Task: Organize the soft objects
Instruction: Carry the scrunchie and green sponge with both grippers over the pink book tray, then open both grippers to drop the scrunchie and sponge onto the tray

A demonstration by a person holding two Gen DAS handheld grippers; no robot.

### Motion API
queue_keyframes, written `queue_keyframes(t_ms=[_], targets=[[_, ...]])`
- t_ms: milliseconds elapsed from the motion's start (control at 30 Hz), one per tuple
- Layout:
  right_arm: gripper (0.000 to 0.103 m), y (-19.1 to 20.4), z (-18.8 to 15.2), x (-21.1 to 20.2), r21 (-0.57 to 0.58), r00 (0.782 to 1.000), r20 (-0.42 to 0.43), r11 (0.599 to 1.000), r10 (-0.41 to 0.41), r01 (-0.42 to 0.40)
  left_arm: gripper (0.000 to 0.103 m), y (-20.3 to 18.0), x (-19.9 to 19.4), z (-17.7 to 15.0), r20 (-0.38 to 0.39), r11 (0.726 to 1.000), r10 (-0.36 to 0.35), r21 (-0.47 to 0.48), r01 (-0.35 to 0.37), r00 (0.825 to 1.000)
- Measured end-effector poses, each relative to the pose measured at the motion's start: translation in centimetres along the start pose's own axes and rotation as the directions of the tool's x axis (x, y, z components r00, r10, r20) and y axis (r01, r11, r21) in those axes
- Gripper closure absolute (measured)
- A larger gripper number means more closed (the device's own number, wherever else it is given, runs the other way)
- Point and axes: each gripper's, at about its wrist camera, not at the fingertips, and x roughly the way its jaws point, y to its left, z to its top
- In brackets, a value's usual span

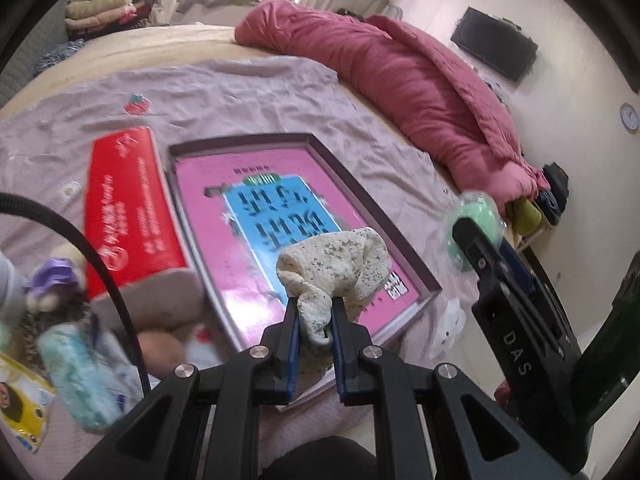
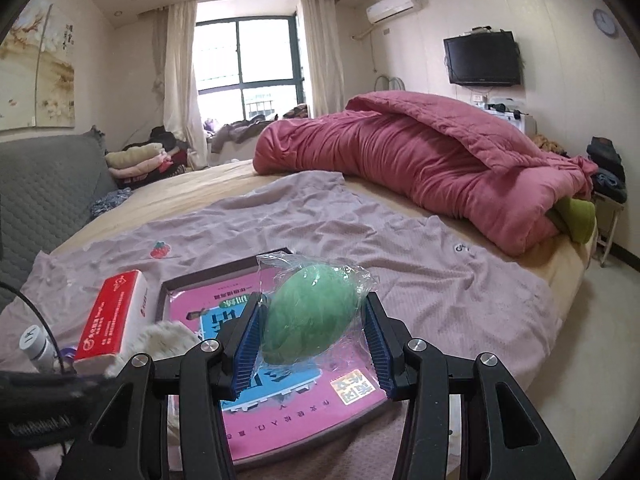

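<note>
Cream star-print cloth bundle (image 1: pixel 334 266) pinched in left hand-held gripper (image 1: pixel 314 320) above pink shallow box (image 1: pixel 280 216), right hand-held gripper (image 2: pixel 312 328) level, clamping plastic-wrapped green egg-shaped sponge (image 2: pixel 310 314).

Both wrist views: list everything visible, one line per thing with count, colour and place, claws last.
Box lid: one, pink and blue inside, on the sheet.
Tissue pack: one, red, left of the box lid.
Sheet: one, lilac, spread over the bed.
Quilt: one, rose, heaped at the far side of the bed.
Small toys: several, mixed colours, blurred, near left.
TV: one, black, on the wall.
Cloth: one, cream, speckled, in the left claw.
Sponge: one, green, in clear wrap, in the right claw.
Left claw: shut on cloth.
Right claw: shut on sponge.
</note>
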Motion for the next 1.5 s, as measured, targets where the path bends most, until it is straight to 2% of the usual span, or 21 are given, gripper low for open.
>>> queue_keyframes(t_ms=[300, 500, 700, 1167, 1300, 1500], targets=[[0.053, -0.1, -1.0, 2.7, -0.013, 0.997, -0.082, 1.0, -0.013, 0.012, 0.089, 0.0, 3.8, -0.9, -0.099, 1.0, 0.019, 0.019, -0.017, 0.995], [0.053, -0.5, -2.5, 5.7, -0.032, 0.978, -0.205, 0.999, -0.037, 0.031, 0.088, 0.2, 5.0, -1.4, -0.115, 0.999, 0.045, 0.032, -0.041, 0.992], [0.053, -0.5, -3.6, 7.9, -0.054, 0.962, -0.267, 0.997, -0.06, 0.047, 0.088, 0.5, 5.6, -1.6, -0.132, 0.999, 0.04, 0.024, -0.037, 0.99], [0.051, -1.0, -4.8, 9.7, -0.067, 0.943, -0.318, 0.994, -0.102, 0.085, 0.088, 0.9, 6.2, -1.4, -0.14, 0.999, 0.052, 0.0, -0.052, 0.989], [0.05, -0.9, -4.9, 9.6, -0.075, 0.943, -0.316, 0.993, -0.108, 0.089, 0.088, 1.0, 6.2, -1.4, -0.141, 0.999, 0.05, -0.001, -0.05, 0.989], [0.043, -1.0, -5.0, 9.6, -0.063, 0.946, -0.308, 0.995, -0.099, 0.083, 0.088, 1.0, 6.6, -1.2, -0.145, 0.998, 0.057, 0.001, -0.057, 0.988]])
